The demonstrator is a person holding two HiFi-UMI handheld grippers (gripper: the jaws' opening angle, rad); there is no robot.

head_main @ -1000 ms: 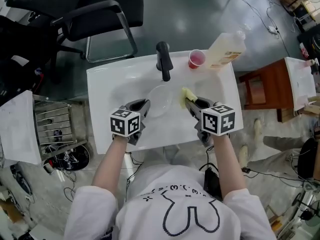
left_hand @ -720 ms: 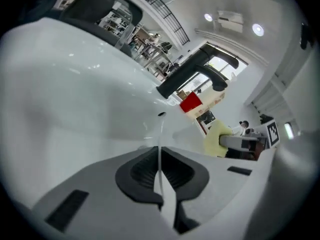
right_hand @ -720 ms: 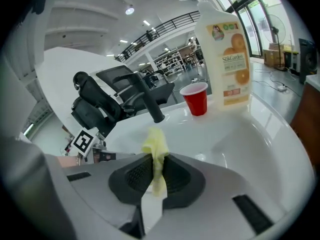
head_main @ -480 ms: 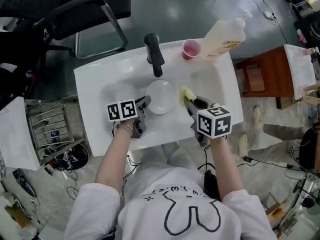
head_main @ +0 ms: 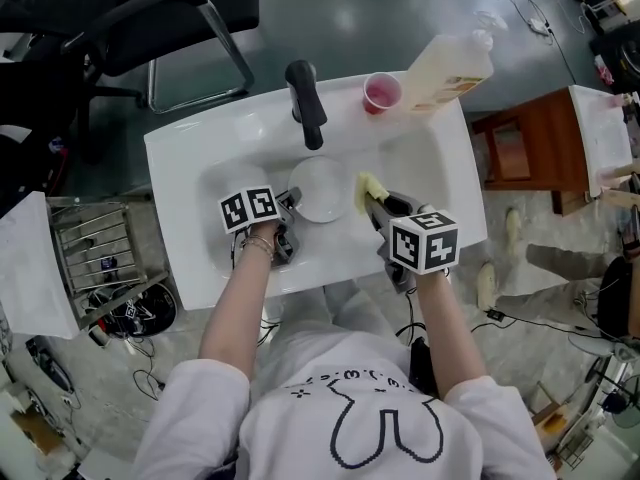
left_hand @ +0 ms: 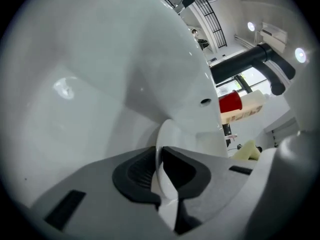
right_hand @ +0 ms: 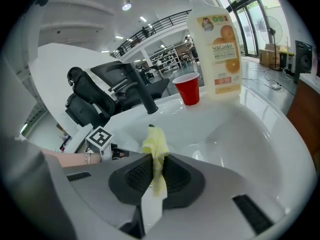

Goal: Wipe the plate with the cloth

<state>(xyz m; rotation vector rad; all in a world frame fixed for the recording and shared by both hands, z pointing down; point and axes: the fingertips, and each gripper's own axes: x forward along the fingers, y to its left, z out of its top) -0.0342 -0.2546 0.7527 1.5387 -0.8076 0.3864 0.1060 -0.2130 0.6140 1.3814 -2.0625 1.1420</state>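
Since the earlier frame I had lowered and rolled the left gripper (head_main: 288,204) into the sink (head_main: 190,153), the plate (head_main: 320,190) going with it; the right gripper (head_main: 373,201) had barely shifted. The left jaws had just been easing open, yet the plate's near-left rim stood between the pads, apparently in contact. The right jaws were clamped on a fold of the cloth (head_main: 365,189), just right of the plate, which sat in the basin near the tap (head_main: 305,103). I judged the plate stiff, glossy, probably slippery and breakable, best held firmly at the rim; the cloth was limp and light.
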